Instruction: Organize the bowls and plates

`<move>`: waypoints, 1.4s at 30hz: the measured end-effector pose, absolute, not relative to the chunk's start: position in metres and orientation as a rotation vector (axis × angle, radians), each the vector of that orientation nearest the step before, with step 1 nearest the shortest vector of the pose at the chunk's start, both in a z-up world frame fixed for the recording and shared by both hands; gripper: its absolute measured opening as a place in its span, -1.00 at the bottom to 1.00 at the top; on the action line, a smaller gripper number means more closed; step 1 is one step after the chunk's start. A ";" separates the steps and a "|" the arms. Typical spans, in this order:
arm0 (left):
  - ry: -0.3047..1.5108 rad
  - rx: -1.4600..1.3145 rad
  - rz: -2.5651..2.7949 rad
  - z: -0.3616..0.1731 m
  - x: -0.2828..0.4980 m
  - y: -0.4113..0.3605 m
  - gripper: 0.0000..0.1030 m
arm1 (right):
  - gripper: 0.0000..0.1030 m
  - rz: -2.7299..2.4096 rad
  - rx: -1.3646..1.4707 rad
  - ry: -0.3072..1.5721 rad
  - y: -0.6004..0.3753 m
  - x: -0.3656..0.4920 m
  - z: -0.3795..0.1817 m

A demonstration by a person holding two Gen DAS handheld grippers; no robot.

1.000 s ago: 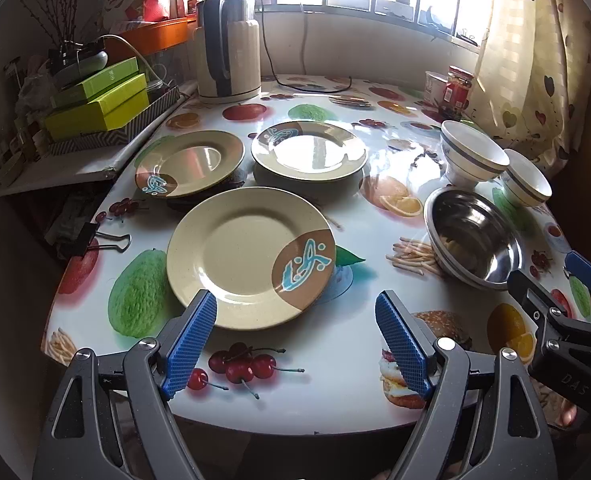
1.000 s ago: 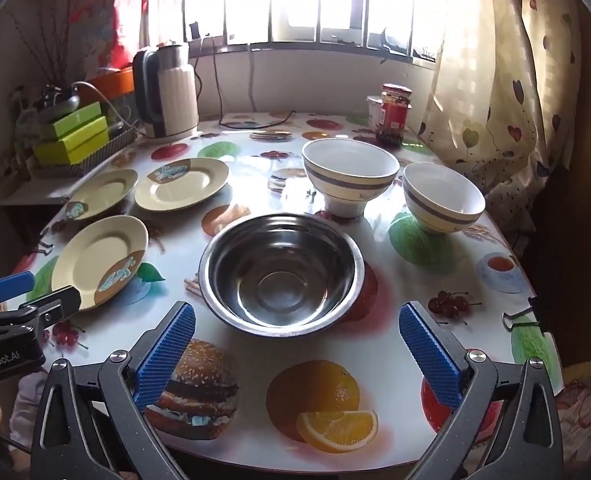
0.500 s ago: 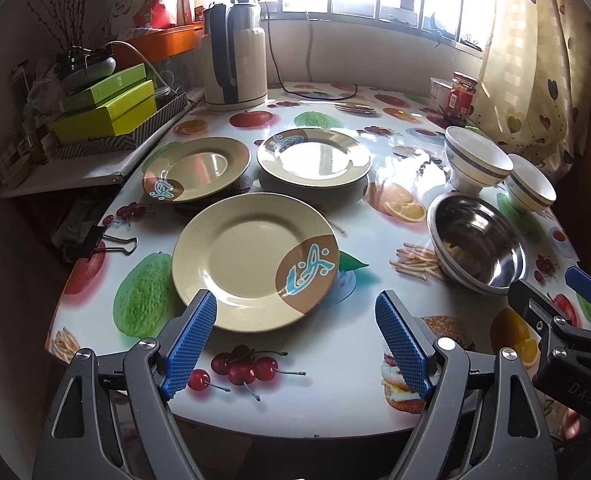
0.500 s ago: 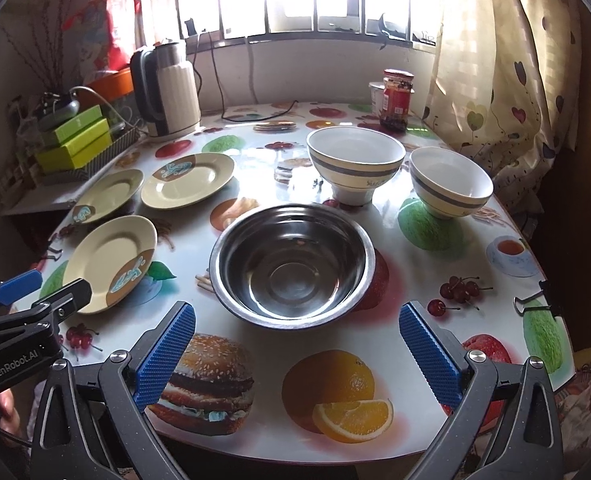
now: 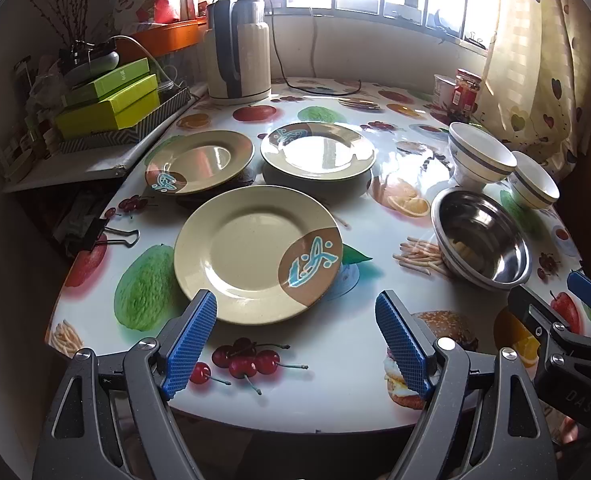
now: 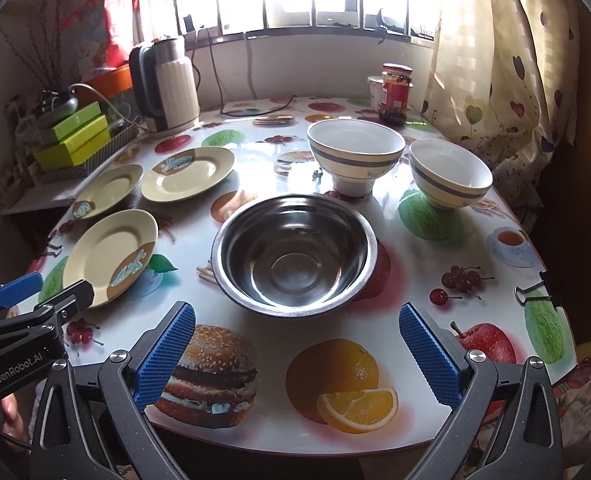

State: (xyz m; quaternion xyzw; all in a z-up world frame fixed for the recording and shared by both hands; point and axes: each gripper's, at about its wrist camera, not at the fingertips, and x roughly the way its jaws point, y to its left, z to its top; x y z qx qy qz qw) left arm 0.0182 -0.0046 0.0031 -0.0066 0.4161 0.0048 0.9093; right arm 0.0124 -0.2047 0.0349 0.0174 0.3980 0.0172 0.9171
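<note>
While both my grippers hang wide and empty, left gripper (image 5: 295,328) before the nearest plate (image 5: 255,252), right gripper (image 6: 295,344) before the steel bowl (image 6: 293,250), nothing is stacked yet (all three plates and two china bowls (image 6: 355,156) sit apart on the table (image 6: 375,420)).

A round table (image 5: 335,384) in a fruit-and-burger printed cloth is carrying the dishes.

Just ahead of the left claw (image 5: 299,340) a cream plate (image 5: 251,252) is lying flat, with two more plates (image 5: 199,162) (image 5: 317,152) sitting side by side beyond it. Directly before the right claw (image 6: 295,352) a steel bowl (image 6: 293,254) is resting, and past it two striped bowls (image 6: 355,154) (image 6: 449,174) are standing apart. A kettle (image 6: 167,84) and a jar (image 6: 395,94) are standing at the far edge; binder clips (image 5: 107,236) (image 6: 535,292) are gripping the rim.
</note>
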 end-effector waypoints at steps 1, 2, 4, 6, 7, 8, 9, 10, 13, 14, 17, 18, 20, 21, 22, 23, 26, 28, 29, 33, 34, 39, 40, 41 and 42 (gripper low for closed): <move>0.859 -0.014 0.010 0.003 0.018 -0.005 0.59 | 1.00 0.034 0.036 0.819 -0.205 0.013 0.035; 0.860 -0.014 0.011 0.003 0.018 -0.005 0.59 | 1.00 0.033 0.035 0.819 -0.204 0.013 0.035; 0.862 -0.014 0.011 0.003 0.019 -0.004 0.59 | 1.00 0.032 0.035 0.820 -0.204 0.012 0.034; 0.864 -0.014 0.014 0.002 0.019 -0.004 0.59 | 1.00 0.031 0.034 0.821 -0.204 0.012 0.034; 0.864 -0.015 0.013 0.002 0.019 -0.004 0.59 | 1.00 0.031 0.034 0.821 -0.204 0.012 0.034; 0.864 -0.015 0.013 0.002 0.019 -0.004 0.59 | 1.00 0.032 0.034 0.821 -0.204 0.012 0.034; 0.864 -0.014 0.013 0.002 0.019 -0.004 0.59 | 1.00 0.032 0.034 0.820 -0.204 0.012 0.034; 0.864 -0.014 0.014 0.002 0.019 -0.004 0.59 | 1.00 0.031 0.034 0.822 -0.204 0.012 0.034; 0.864 -0.014 0.014 0.002 0.019 -0.004 0.59 | 1.00 0.032 0.034 0.823 -0.204 0.012 0.034; 0.864 -0.014 0.015 0.002 0.019 -0.004 0.59 | 1.00 0.032 0.033 0.822 -0.204 0.012 0.033; 0.866 -0.015 0.016 0.001 0.019 -0.003 0.59 | 1.00 0.032 0.034 0.822 -0.204 0.012 0.034; 0.867 -0.016 0.016 0.001 0.019 -0.002 0.59 | 1.00 0.031 0.034 0.823 -0.204 0.012 0.034; 0.868 -0.016 0.017 0.000 0.019 -0.002 0.59 | 1.00 0.031 0.034 0.822 -0.204 0.012 0.034; 0.867 -0.016 0.017 0.000 0.018 -0.002 0.59 | 1.00 0.031 0.034 0.823 -0.204 0.012 0.034; 0.868 -0.016 0.017 0.000 0.019 -0.002 0.59 | 1.00 0.031 0.034 0.822 -0.204 0.012 0.034; 0.869 -0.016 0.018 0.000 0.019 -0.002 0.59 | 1.00 0.032 0.033 0.822 -0.204 0.012 0.034; 0.871 -0.017 0.018 0.000 0.019 -0.002 0.59 | 1.00 0.031 0.034 0.824 -0.204 0.012 0.033; 0.869 -0.018 0.018 0.001 0.019 -0.002 0.59 | 1.00 0.031 0.034 0.823 -0.204 0.012 0.034; 0.870 -0.018 0.017 0.001 0.018 -0.002 0.59 | 1.00 0.032 0.034 0.823 -0.204 0.012 0.034; 0.869 -0.018 0.018 0.001 0.018 -0.002 0.59 | 1.00 0.032 0.034 0.825 -0.204 0.012 0.033; 0.869 -0.018 0.017 0.001 0.018 -0.002 0.59 | 1.00 0.031 0.033 0.826 -0.204 0.012 0.032; 0.870 -0.018 0.015 0.001 0.019 -0.002 0.59 | 1.00 0.028 0.032 0.825 -0.205 0.011 0.031; 0.869 -0.017 0.015 0.001 0.019 -0.003 0.59 | 1.00 0.029 0.031 0.825 -0.205 0.011 0.031; 0.868 -0.018 0.015 0.002 0.019 -0.003 0.59 | 1.00 0.030 0.031 0.826 -0.205 0.011 0.032; 0.869 -0.020 0.015 0.002 0.019 -0.003 0.59 | 1.00 0.030 0.029 0.826 -0.205 0.011 0.031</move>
